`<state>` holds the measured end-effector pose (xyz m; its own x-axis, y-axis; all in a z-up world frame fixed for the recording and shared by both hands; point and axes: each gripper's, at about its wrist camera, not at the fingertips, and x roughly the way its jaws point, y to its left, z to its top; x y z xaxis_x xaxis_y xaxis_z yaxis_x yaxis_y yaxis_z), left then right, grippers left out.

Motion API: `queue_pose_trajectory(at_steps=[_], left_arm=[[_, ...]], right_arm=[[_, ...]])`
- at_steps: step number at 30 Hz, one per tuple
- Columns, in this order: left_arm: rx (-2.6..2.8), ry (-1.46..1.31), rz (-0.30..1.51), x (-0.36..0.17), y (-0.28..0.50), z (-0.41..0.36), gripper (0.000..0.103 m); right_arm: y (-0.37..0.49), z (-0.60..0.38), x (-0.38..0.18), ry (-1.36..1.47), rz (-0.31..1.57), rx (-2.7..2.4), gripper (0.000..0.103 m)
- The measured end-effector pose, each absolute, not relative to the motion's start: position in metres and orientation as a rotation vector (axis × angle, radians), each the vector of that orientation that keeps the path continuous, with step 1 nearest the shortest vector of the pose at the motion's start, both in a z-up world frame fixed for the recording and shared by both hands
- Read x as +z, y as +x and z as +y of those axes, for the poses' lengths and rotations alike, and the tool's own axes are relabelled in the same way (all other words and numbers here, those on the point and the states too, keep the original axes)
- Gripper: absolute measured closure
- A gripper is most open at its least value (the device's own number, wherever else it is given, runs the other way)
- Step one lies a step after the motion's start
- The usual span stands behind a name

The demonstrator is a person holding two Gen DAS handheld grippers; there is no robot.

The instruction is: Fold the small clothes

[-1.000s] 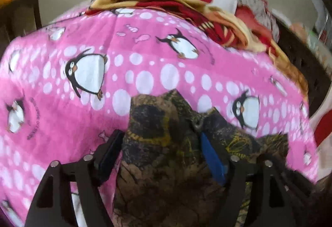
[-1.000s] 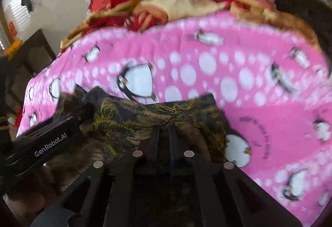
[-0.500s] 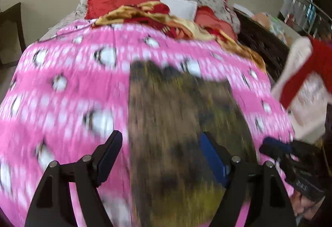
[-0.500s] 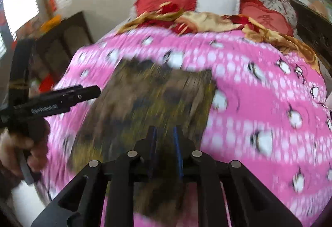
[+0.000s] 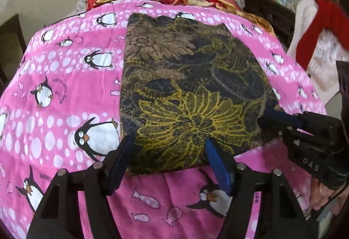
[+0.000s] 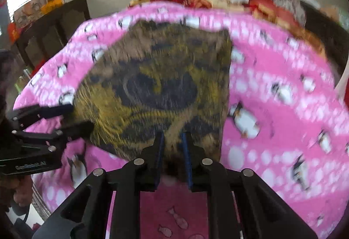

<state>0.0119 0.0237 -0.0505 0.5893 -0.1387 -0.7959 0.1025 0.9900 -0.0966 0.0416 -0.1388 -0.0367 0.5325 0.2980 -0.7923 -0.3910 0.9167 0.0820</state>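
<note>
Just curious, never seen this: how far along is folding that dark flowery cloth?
Barely begun. Done: the dark floral cloth lies spread flat on the pink penguin blanket. In hand: the left hand-held gripper, jaws just closing, straddles its near edge; the right hand-held gripper, jaws just opened slightly, has cloth between them. Left: no fold shows yet.

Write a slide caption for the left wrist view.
Brown floral garment spread flat on pink penguin blanket; both grippers at its near edge.

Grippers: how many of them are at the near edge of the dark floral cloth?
2. The left gripper straddles its near left corner; the right gripper is at its near right edge.
</note>
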Motion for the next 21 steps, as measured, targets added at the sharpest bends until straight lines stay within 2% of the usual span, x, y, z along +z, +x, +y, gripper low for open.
queue_pose_trajectory(at_steps=[3,5,7,15,21], left_arm=[[-0.130,-0.057,0.949,-0.054,0.013,0.024,0.022],[-0.115,-0.066,0.989,-0.061,0.017,0.026,0.004],[-0.120,-0.074,0.988,-0.065,0.016,0.026,0.000],[-0.079,0.011,0.993,-0.071,0.013,0.013,0.000],[-0.068,0.016,0.989,-0.071,0.014,0.012,0.000]], right_arm=[[0.044,-0.143,-0.039,-0.077,0.920,0.420,0.091],[0.043,-0.141,-0.040,-0.086,0.909,0.423,0.089],[0.041,-0.142,-0.040,-0.079,0.904,0.430,0.088],[0.039,-0.144,-0.040,-0.039,0.903,0.473,0.078],[0.035,-0.142,-0.042,-0.024,0.879,0.523,0.061]])
